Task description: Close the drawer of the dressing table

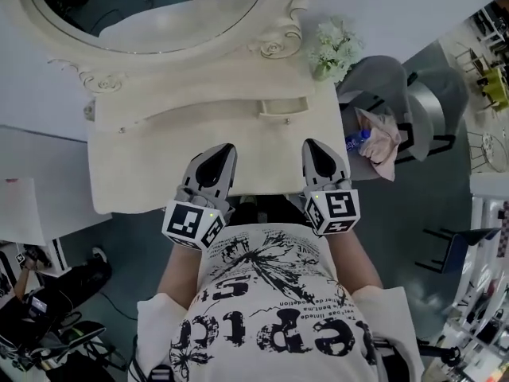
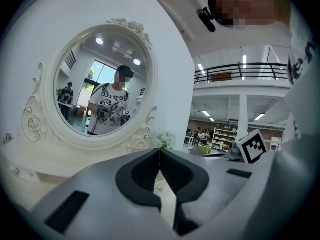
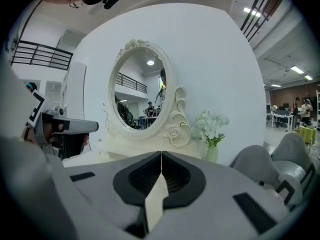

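The cream dressing table [image 1: 143, 173] stands before me, its oval mirror [image 1: 151, 6] at the back. On the shelf under the mirror, a small drawer [image 1: 282, 108] with a handle juts slightly forward. My left gripper [image 1: 227, 148] and right gripper [image 1: 312, 144] hover side by side over the table top near its front edge, pointing at the mirror. Both are shut with nothing between the jaws. Through the left gripper [image 2: 160, 154] and the right gripper [image 3: 161, 156] I see the mirror [image 2: 100, 84] [image 3: 142, 91]. The table's front face below the top is hidden.
A vase of white flowers [image 1: 334, 50] [image 3: 212, 134] stands at the table's back right corner. A grey chair [image 1: 398, 94] with cloth and a bottle on it sits to the right of the table. A white wall rises behind the mirror.
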`<state>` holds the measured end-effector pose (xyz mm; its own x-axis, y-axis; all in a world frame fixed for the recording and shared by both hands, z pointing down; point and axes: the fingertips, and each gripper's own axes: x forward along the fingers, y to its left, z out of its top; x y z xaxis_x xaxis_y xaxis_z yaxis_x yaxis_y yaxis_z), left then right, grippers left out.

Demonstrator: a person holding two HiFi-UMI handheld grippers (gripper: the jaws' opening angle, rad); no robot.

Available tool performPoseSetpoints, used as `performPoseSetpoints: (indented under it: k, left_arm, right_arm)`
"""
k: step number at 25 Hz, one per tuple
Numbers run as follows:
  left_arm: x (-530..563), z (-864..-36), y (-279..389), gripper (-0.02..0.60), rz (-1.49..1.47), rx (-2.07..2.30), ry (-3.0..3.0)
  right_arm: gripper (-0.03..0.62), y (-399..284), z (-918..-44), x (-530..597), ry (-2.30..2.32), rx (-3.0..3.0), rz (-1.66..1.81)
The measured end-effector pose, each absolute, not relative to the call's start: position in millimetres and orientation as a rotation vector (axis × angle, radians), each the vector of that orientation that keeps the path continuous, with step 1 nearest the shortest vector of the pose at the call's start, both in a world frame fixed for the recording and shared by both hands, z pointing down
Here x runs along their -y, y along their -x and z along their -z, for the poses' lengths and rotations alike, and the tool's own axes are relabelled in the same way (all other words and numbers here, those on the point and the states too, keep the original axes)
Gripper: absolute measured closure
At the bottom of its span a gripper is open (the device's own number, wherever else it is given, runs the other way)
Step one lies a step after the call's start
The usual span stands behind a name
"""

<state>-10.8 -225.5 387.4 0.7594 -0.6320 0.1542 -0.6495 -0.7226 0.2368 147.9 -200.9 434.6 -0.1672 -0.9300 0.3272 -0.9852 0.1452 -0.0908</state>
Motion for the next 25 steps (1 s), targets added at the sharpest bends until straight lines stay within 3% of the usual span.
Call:
performPoseSetpoints:
  k: [14,17,25]
  left_arm:
    - [252,-445,3,0.561,-0.067,1.167,-2.545]
    - [255,-464,4,0.561,-0.114,1.187,-2.521]
    - [257,-486,-1,0.561,-0.167,1.188,-2.487]
  right_arm:
    - [0.571,-156,-561,251,-1.585,2.165,-0.559]
    - [0.472,-153,-594,254,-1.553,2.128,-0.609]
    - [0.439,-165,-633,278,-1.687,2.002,-0.708]
